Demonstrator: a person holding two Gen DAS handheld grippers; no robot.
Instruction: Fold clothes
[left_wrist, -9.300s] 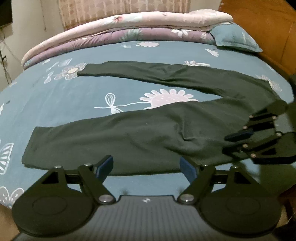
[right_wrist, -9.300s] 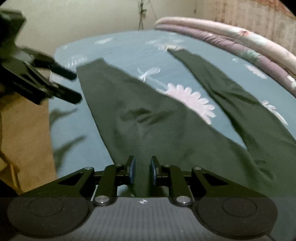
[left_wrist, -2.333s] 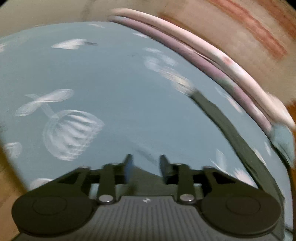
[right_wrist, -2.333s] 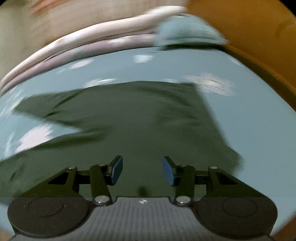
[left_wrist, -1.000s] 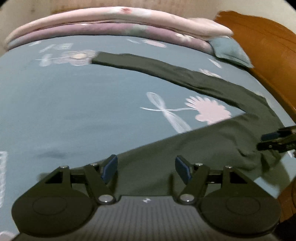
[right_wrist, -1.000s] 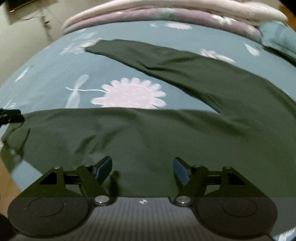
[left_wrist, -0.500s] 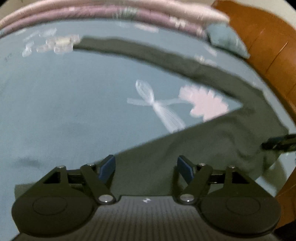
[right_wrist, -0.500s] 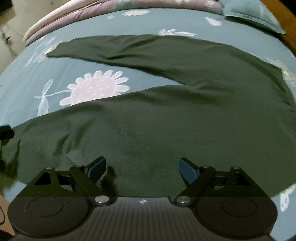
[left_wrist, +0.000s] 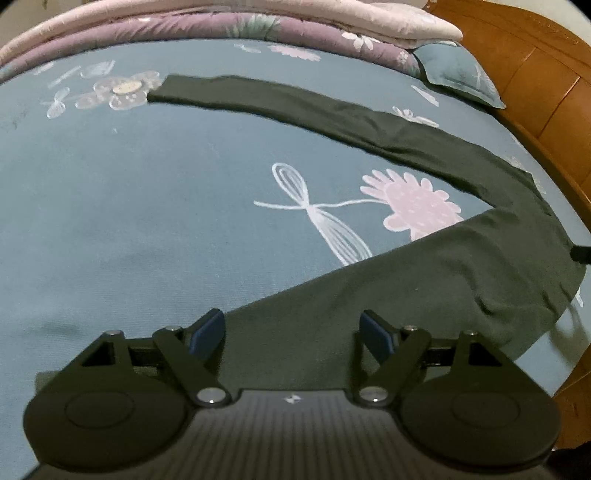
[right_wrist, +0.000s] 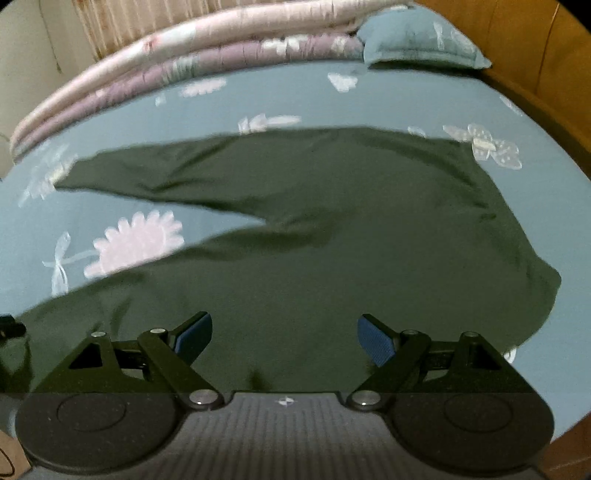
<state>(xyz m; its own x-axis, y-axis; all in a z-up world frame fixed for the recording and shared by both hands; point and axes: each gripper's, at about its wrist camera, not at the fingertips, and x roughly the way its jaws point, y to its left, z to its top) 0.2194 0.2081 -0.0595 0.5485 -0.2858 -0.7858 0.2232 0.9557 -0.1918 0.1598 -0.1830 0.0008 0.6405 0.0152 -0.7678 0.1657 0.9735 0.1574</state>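
While left claw (left_wrist: 293, 332) opens, leggings (left_wrist: 424, 280) flat

Both grippers, left (left_wrist: 293, 328) opening, have let go of the trousers (right_wrist: 332, 258).

We see matt dark-green knit trousers (left_wrist: 424, 273) on a soft printed cotton bedsheet (left_wrist: 147, 206), beside a glossy varnished wooden bedframe (left_wrist: 546, 85).

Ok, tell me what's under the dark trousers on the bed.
Under the dark trousers lies the blue flowered bedsheet. A pink flower print shows in the gap between the two legs. Whatever print or object sits directly beneath the cloth is covered and cannot be seen.
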